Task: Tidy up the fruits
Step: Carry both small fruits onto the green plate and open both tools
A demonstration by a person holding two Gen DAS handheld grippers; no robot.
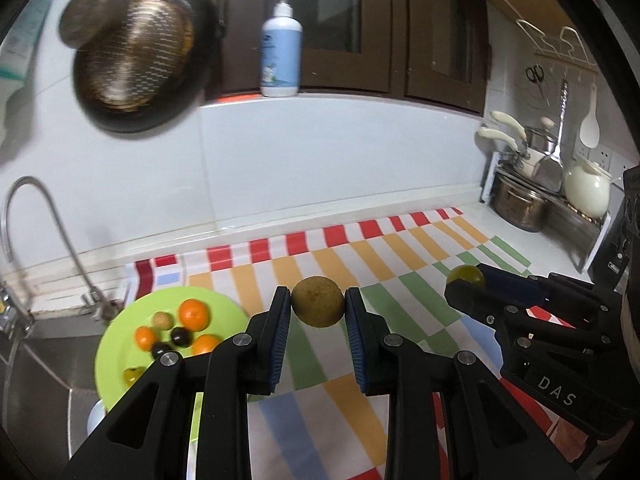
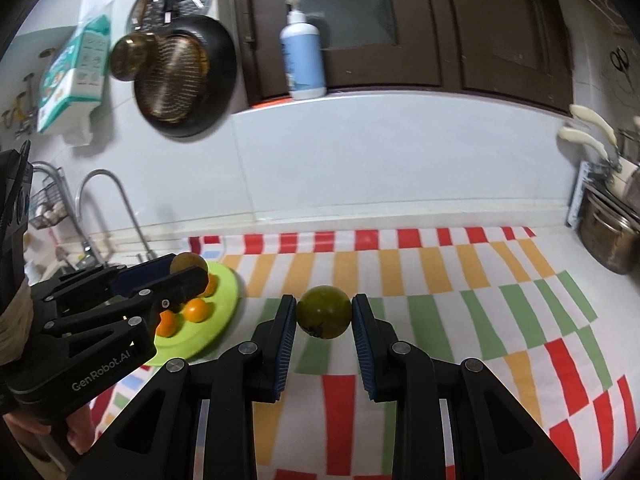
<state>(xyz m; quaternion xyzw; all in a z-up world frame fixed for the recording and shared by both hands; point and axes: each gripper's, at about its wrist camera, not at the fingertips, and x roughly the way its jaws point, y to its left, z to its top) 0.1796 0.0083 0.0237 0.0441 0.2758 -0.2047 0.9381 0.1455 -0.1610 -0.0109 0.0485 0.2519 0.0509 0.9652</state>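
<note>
Two fruits are held above the striped surface [image 2: 440,272]: a brown fruit [image 1: 317,301] pinched by the left gripper [image 1: 317,308], a green fruit [image 2: 324,312] by the right gripper [image 2: 323,314]. Both seem light, smooth, bruisable; a gentle middle grip suits. Lower left, further back, the green plate [image 1: 116,344] is seen.

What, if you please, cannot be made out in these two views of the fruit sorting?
- Left wrist view: the green plate's lower part is hidden by the left gripper, which holds a brown fruit.
- Right wrist view: several plate fruits sit behind the left gripper; the green fruit blocks the cloth behind it.
- Both views: the hanging pan is motion-blurred.
</note>
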